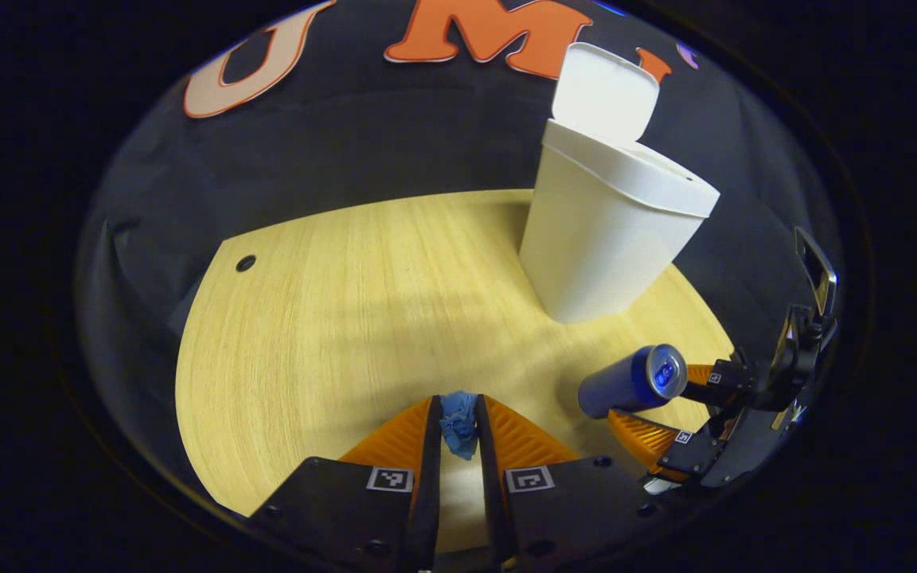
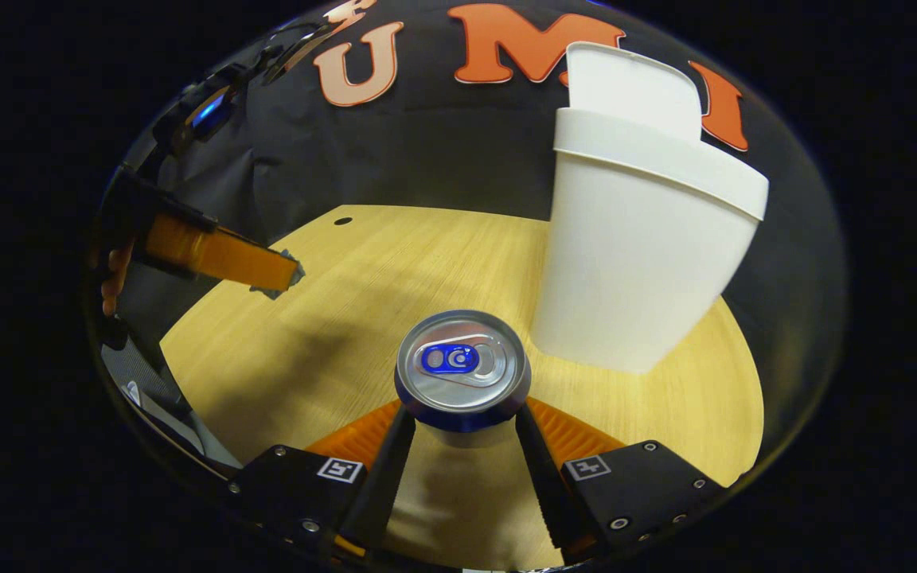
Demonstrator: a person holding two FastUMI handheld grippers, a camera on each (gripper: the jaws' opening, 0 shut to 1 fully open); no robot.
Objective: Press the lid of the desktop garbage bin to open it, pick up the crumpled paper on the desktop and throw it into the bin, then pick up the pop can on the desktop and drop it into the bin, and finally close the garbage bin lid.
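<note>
Now, the lines that matter for your next move:

Paper: the crumpled paper [image 1: 458, 423] sits low centre in the left gripper view, pinched between the two fingers of your left gripper [image 1: 459, 430]; the jaws stand nearly closed on it, off the desktop [image 1: 331, 318].

Bin from the paper: the garbage bin [image 1: 602, 239] stands in the upper right of that view, well apart from the paper, up and to the right along your fingers' line.

Lid: the lid [image 1: 606, 91] is tipped up at the back, so the mouth looks open; I cannot see inside.

Can: the pop can [image 2: 462, 370] is at centre in the right gripper view, top end facing the camera, long axis running along the fingers, clamped at its sides by your right gripper [image 2: 458, 426], jaws about can-wide.

Bin from the can: the bin's wall is just up and right of the can, near it.

Nearer hand: judging by both views, your right is closer to the bin, but the task wants the paper in first.

Risk: two loaded grippers may crowd at one mouth.
</note>
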